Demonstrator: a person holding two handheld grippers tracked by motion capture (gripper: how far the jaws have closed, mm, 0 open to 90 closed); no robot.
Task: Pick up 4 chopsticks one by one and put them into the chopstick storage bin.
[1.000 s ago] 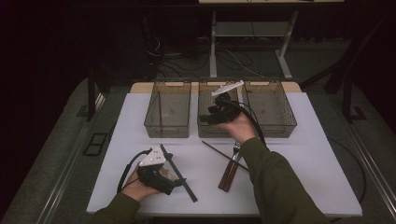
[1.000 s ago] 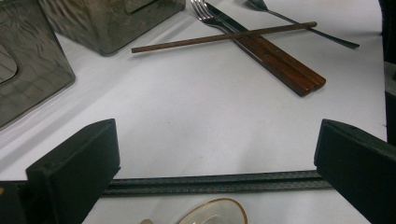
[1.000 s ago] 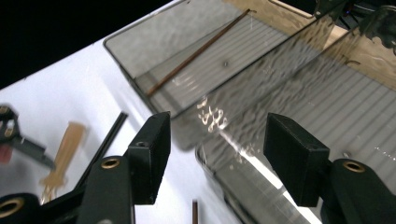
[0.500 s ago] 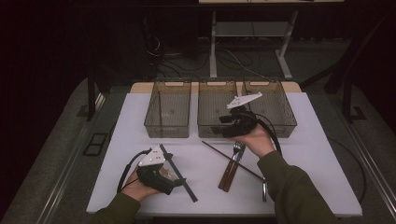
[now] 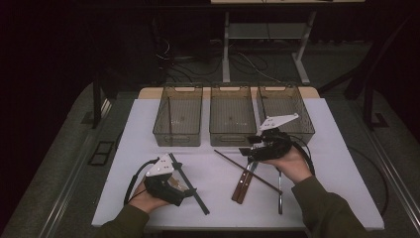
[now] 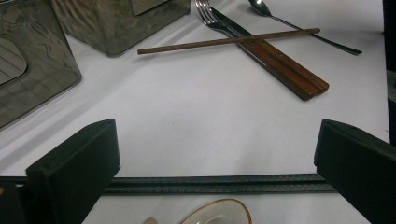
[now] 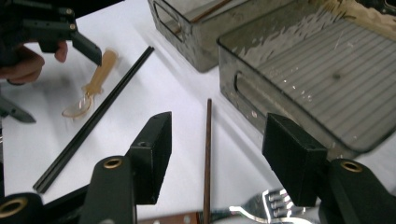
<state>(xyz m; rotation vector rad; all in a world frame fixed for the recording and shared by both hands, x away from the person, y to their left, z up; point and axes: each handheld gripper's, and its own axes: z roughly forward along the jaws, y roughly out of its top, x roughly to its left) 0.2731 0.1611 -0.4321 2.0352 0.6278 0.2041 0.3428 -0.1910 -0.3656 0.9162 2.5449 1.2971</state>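
Brown chopstick framed by the right gripper

The brown chopstick [image 7: 208, 154] lay on the white table [image 5: 341, 163] across the wood-handled fork [image 6: 261, 44], between the wide-spread jaws of the right gripper [image 7: 217, 156]. The left gripper [image 6: 217, 158], equally wide and empty, hovered over the black chopsticks [image 6: 219, 184] near three bins [image 5: 233, 119].

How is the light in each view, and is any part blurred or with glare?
High view: dim, dark surroundings, the white table lit. Left gripper view: sharp, soft shadows beside the brown chopstick. Right gripper view: glare on the bin, and the small spoon is blurred.
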